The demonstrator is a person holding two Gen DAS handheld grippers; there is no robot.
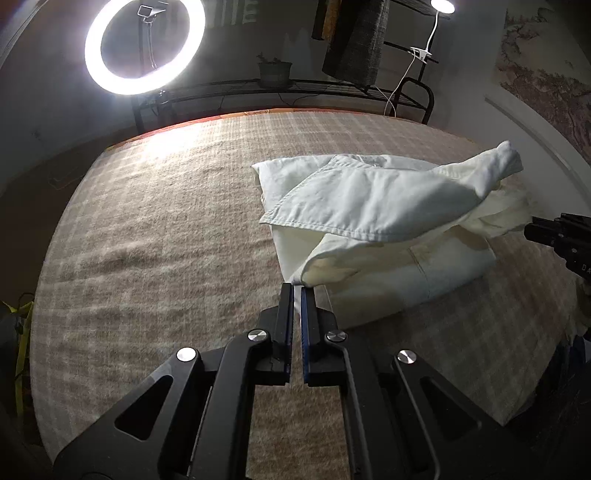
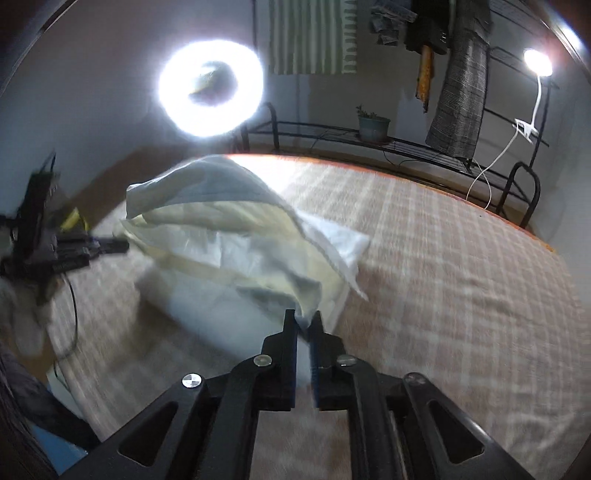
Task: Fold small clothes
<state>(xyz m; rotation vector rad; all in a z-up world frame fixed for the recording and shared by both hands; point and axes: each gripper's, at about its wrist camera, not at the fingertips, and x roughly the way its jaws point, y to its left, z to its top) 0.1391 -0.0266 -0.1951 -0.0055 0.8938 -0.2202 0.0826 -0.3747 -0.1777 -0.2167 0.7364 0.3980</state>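
Both tools grip the same cloth: our left tool [image 1: 297, 291] is clenched on a hem corner at its near edge, and our right tool [image 2: 303, 318] is clenched on another bunched corner, with white fabric pinched between its fingers.

We work over a bed [image 1: 155, 229] covered in a pale checked blanket, which fills most of both views. On its right half in the left wrist view lies the cloth [image 1: 376, 206], a small white garment with stitched hems. Its lower layers rest flat on the blanket, while an upper flap is lifted and draped across them, one end rising toward the far right. In the right wrist view the cloth [image 2: 236, 236] billows up from the bed, raised on the left side and drooping toward our fingers; this view is blurred, so we cannot tell the folds apart there.

Behind the bed stands a black metal rack [image 1: 332, 88] with dark clothes [image 1: 354, 40] hanging from it. A bright ring light [image 1: 144, 46] glows beyond the far left of the bed. A small potted plant [image 1: 275, 72] sits on the rack, and a clip lamp [image 1: 441, 7] shines at the upper right, its white cord trailing down.
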